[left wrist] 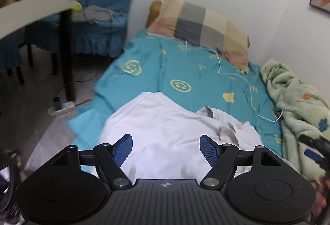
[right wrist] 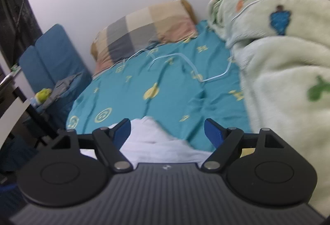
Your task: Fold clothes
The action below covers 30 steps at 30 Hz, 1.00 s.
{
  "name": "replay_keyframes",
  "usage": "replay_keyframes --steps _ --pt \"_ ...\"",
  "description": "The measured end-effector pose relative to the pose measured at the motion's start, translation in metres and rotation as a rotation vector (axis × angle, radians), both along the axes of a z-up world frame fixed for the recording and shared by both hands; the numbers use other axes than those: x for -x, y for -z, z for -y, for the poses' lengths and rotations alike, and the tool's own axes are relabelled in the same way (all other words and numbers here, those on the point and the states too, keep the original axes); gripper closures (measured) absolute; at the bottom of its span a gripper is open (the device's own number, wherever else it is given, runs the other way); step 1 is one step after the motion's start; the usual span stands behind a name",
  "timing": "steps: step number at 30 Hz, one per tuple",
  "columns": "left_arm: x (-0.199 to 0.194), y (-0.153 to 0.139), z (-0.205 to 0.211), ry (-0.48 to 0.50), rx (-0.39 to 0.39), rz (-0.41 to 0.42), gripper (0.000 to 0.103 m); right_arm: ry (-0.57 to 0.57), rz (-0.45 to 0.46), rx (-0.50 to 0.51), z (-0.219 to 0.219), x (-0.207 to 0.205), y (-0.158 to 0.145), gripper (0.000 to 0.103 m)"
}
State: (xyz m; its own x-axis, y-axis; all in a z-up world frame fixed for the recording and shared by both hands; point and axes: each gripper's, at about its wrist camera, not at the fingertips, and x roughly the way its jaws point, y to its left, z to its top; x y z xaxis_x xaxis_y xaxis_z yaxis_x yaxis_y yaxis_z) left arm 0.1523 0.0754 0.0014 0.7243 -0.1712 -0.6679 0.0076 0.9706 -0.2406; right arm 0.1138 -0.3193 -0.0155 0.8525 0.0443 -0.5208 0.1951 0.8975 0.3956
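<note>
The white shirt (left wrist: pixel 165 134) lies on the bed (left wrist: pixel 156 72), on the teal sheet, at the near end, well apart from the pillow (left wrist: pixel 198 26); its collar (left wrist: pixel 208 111) points toward the blanket (left wrist: pixel 297 105) heaped along the wall side. A white cable (left wrist: pixel 235 74) runs across the sheet beyond it.

The left gripper (left wrist: pixel 166 147) hangs over the shirt's body with its fingers (left wrist: pixel 123 149) wide and nothing pressed between them. The right gripper (right wrist: pixel 167 132) is over the shirt's edge (right wrist: pixel 152 138), fingers (right wrist: pixel 212 132) likewise wide and empty. The shirt looks released, so the step in hand is probably finding the next 2 grip points for a fold.

To do it well, each gripper should take 1 layer edge at matching spots either side, low enough to pinch cloth and not sheet. The rumpled part near the collar wants flattening first, or the crease will set crooked. Keep the fold clear of the cable and blanket.
</note>
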Motion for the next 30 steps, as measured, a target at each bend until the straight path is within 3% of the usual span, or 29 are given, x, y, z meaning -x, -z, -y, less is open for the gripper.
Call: replay_keyframes --steps 9,15,19,20,21,22,23,30 --pt "-0.165 0.069 0.033 0.047 -0.210 0.047 0.029 -0.087 -0.021 -0.010 -0.011 -0.035 0.017 0.023" --pt "-0.210 0.108 0.038 0.038 -0.266 -0.023 0.032 -0.092 -0.042 0.002 -0.017 -0.052 0.026 0.023" --pt "-0.210 0.121 0.037 0.046 -0.273 -0.065 0.046 -0.107 -0.052 -0.007 -0.021 -0.056 0.030 0.023" --pt "-0.206 0.122 0.038 0.046 -0.287 -0.066 0.058 -0.111 -0.056 -0.002 -0.023 -0.056 0.031 0.023" --pt "-0.202 0.123 0.039 0.050 -0.304 -0.068 0.079 -0.113 -0.058 0.003 -0.025 -0.056 0.032 0.023" --pt "-0.198 0.122 0.040 0.051 -0.313 -0.068 0.090 -0.116 -0.058 0.003 -0.026 -0.056 0.032 0.023" --pt "-0.194 0.121 0.040 0.053 -0.318 -0.067 0.094 -0.118 -0.056 -0.001 -0.027 -0.055 0.032 0.023" --pt "-0.109 0.049 0.041 0.102 -0.257 0.089 0.097 -0.180 -0.016 -0.008 -0.040 -0.049 0.024 0.023"
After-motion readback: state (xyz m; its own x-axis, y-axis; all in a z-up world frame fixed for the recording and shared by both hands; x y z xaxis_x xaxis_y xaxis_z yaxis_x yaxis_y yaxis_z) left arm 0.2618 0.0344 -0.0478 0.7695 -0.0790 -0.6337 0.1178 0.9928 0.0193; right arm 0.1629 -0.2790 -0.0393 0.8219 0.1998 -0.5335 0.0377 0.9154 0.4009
